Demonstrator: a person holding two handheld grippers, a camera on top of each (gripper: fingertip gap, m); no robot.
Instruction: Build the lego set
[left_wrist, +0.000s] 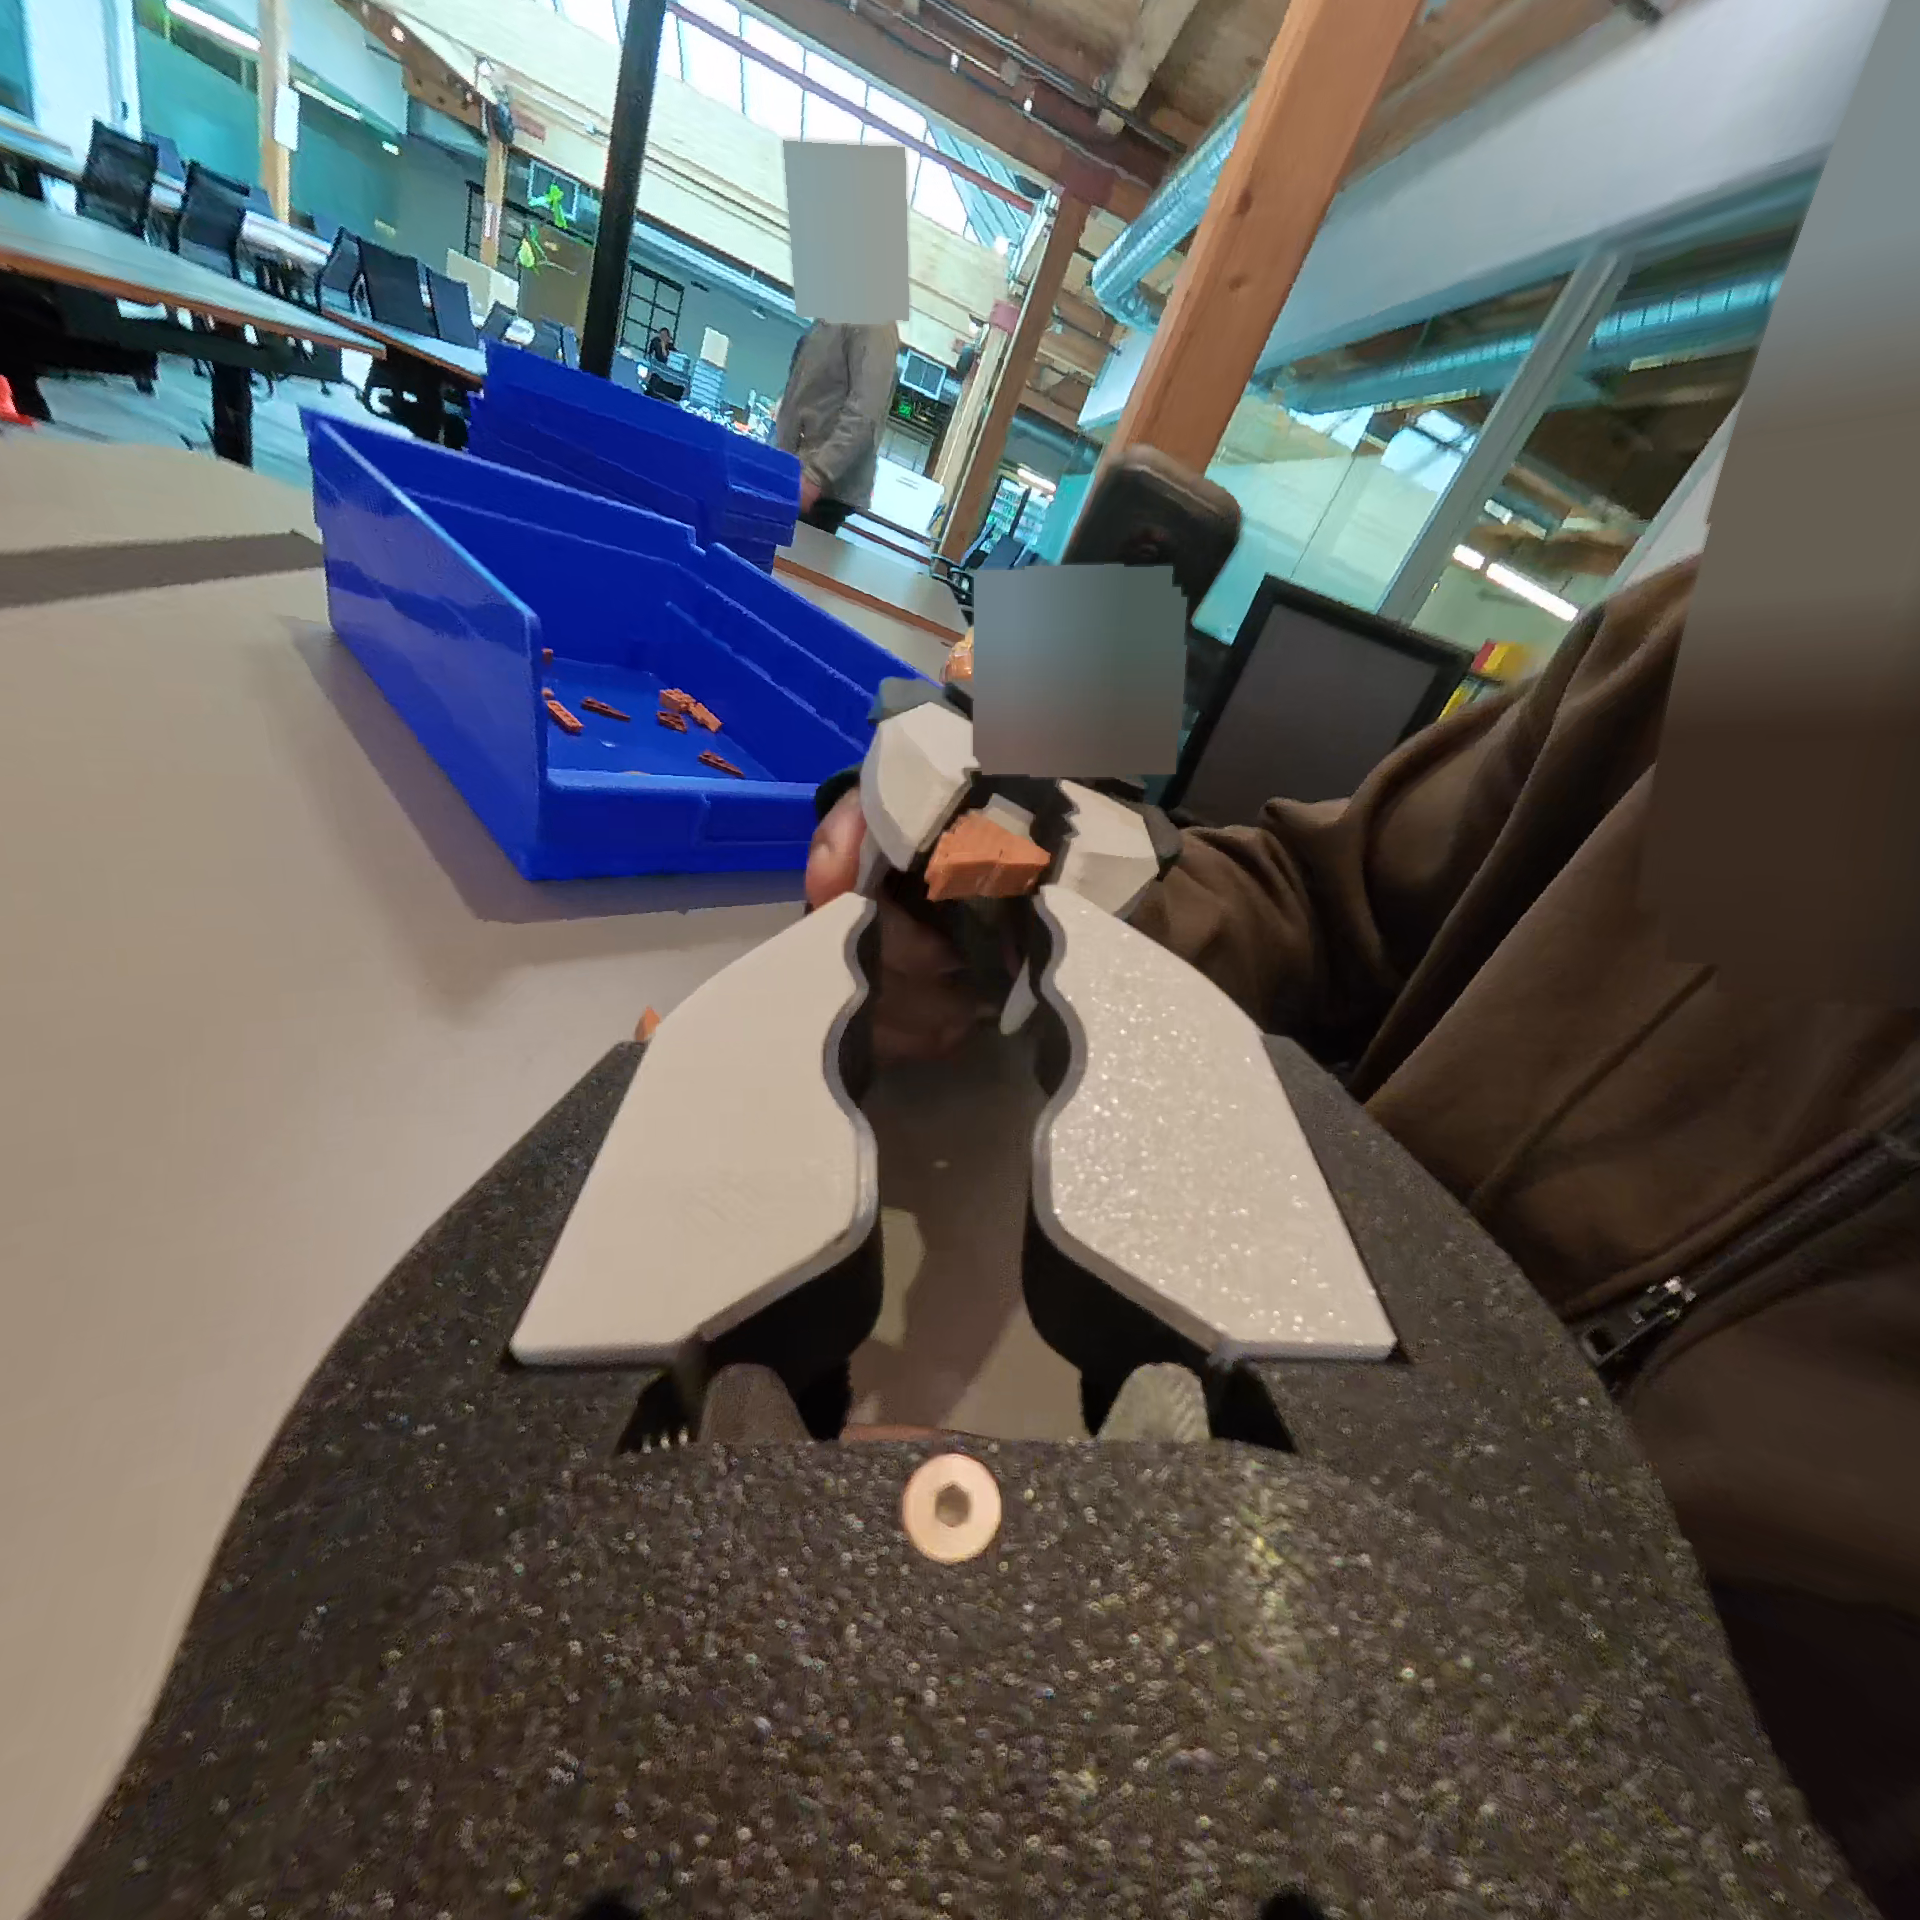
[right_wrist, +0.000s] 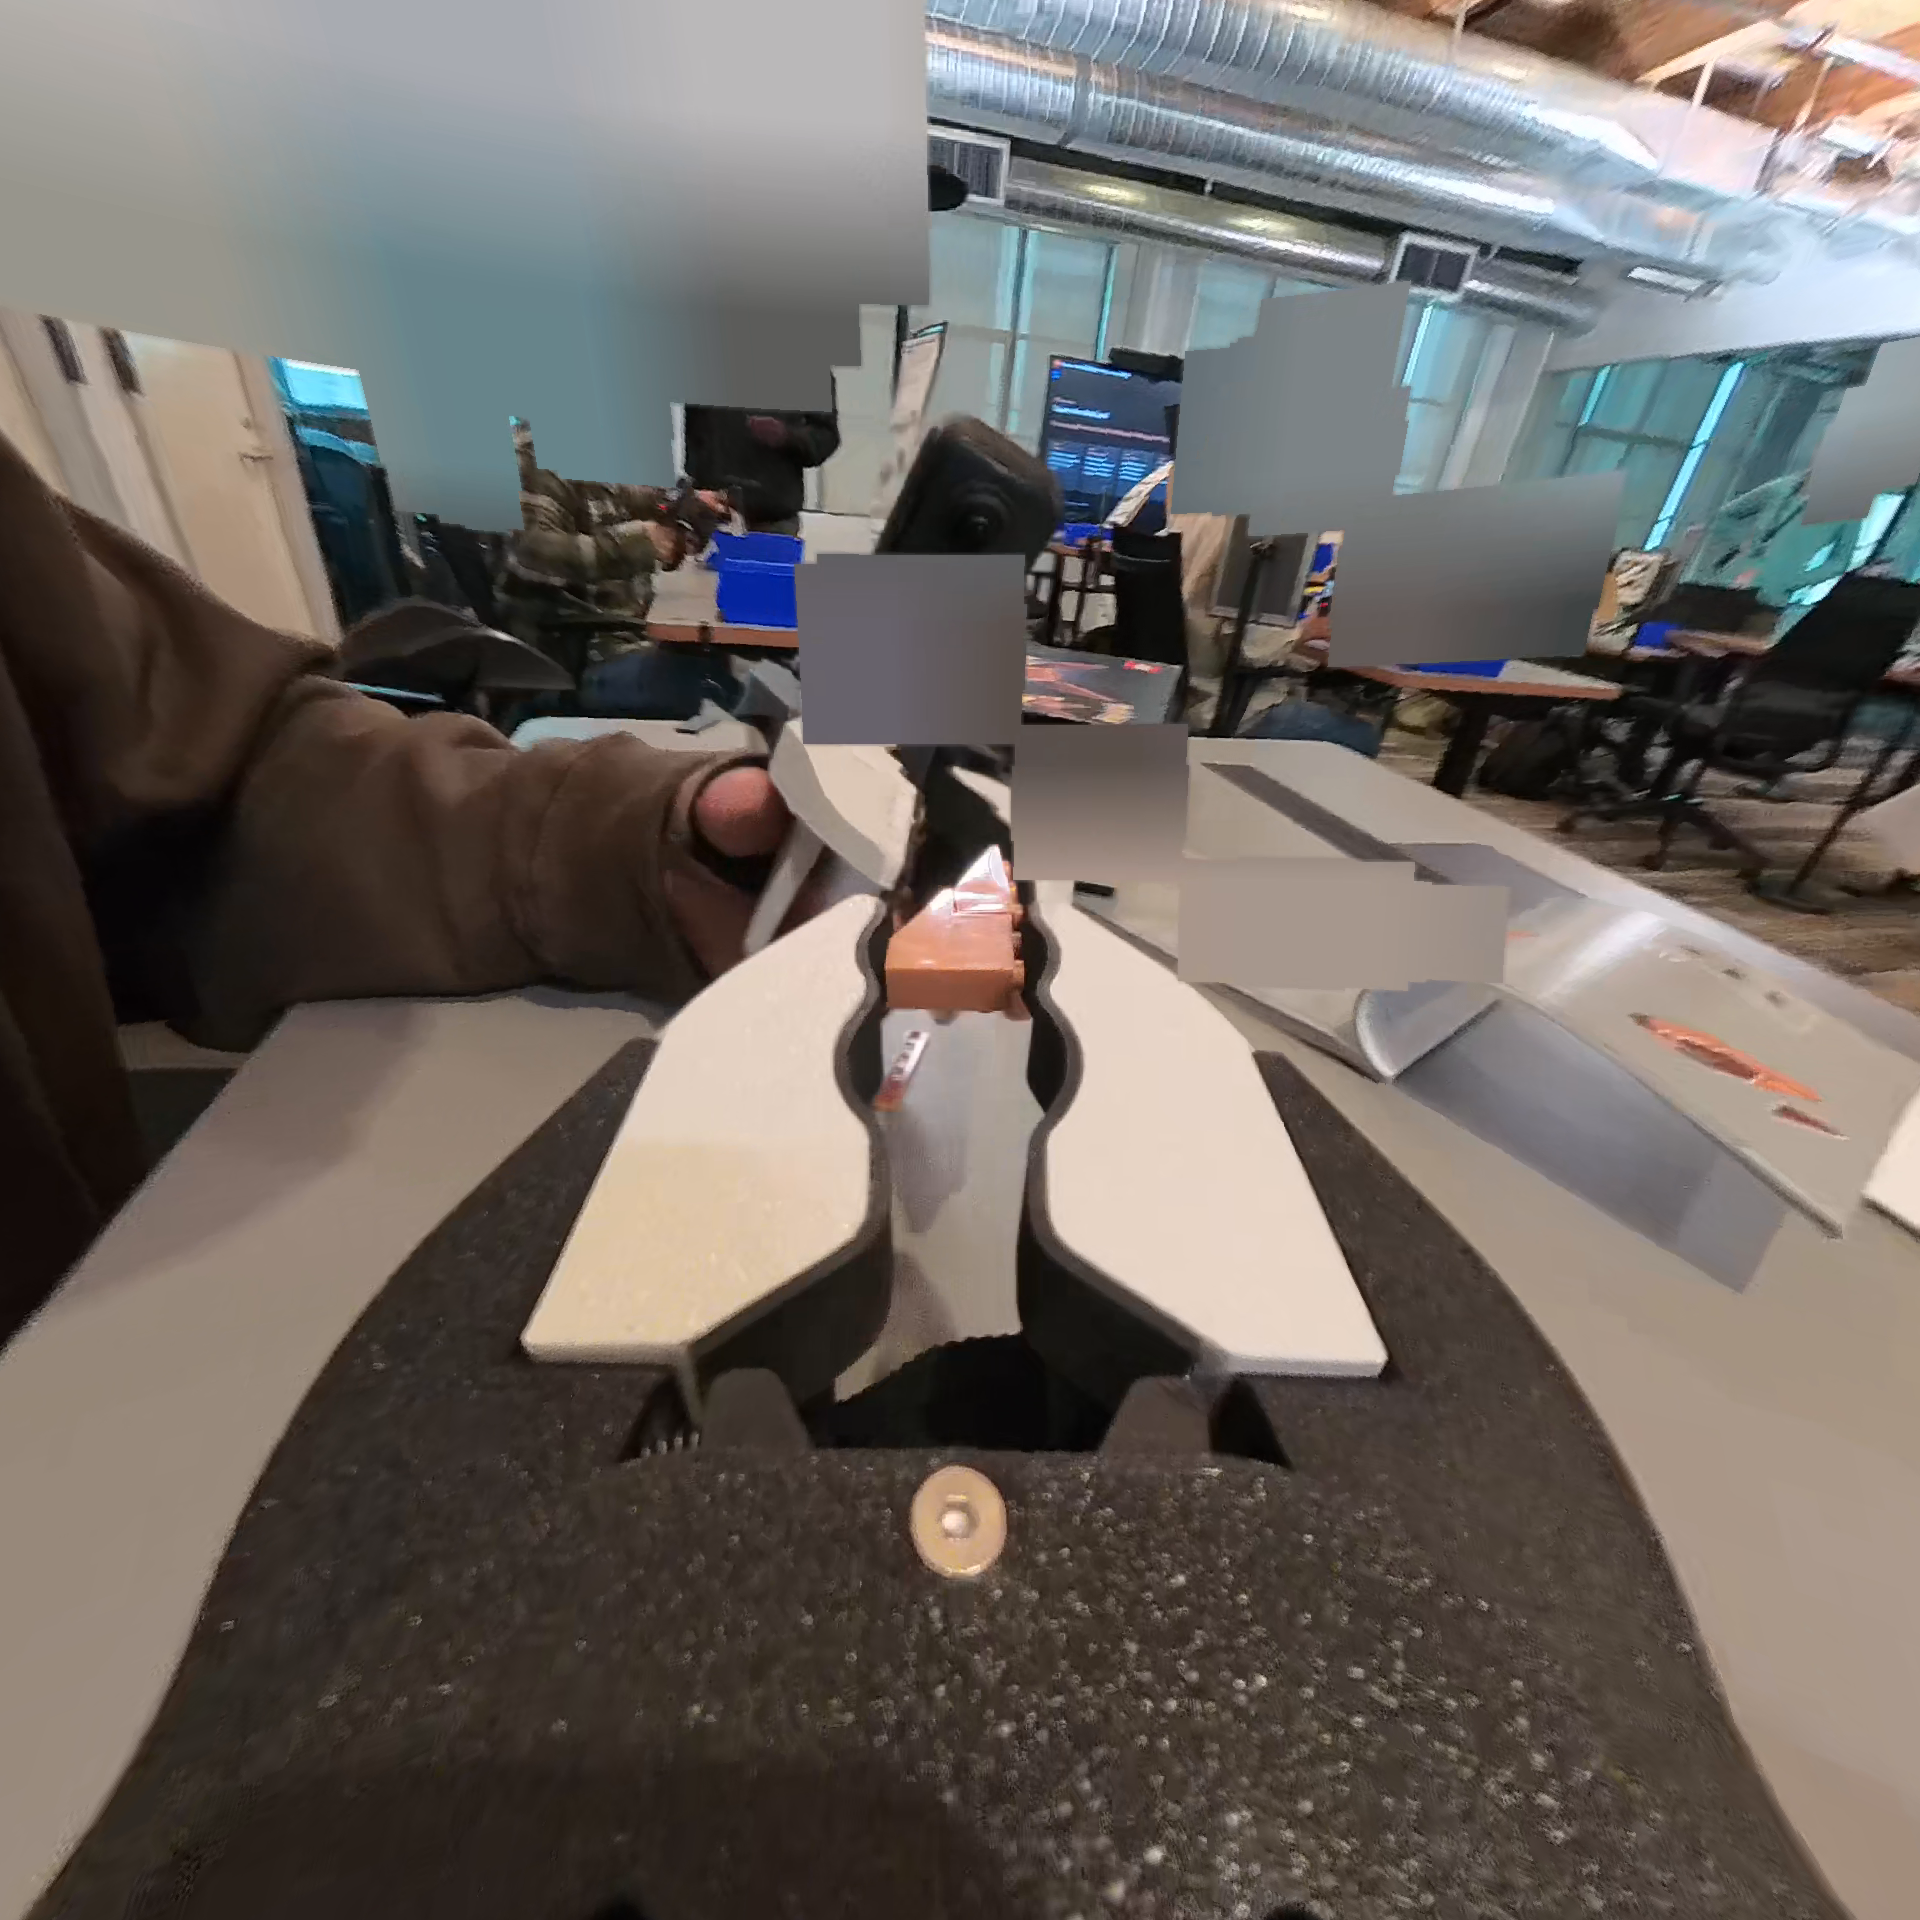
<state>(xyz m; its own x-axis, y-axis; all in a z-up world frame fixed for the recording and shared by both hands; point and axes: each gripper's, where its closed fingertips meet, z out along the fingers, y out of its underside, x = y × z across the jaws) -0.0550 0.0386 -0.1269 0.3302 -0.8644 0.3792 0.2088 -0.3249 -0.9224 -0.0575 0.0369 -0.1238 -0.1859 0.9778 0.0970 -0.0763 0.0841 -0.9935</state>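
I'm holding both hand-held grippers raised over the grey table (left_wrist: 208, 935), tips facing. The right hand-held gripper (right_wrist: 954, 961) is clamping an orange lego assembly (right_wrist: 951, 966) between its fingertips. The left hand-held gripper (left_wrist: 951, 914) is sitting narrowly parted; I cannot tell if it's gripping the assembly. Loose orange pieces (left_wrist: 665, 717) are lying in the blue bin (left_wrist: 436, 665). An open booklet (right_wrist: 1558, 1039) is lying right of me.

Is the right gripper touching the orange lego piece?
Touching. The right wrist view shows the right gripper with both fingertips pressed against the sides of the orange lego piece, no gap showing.
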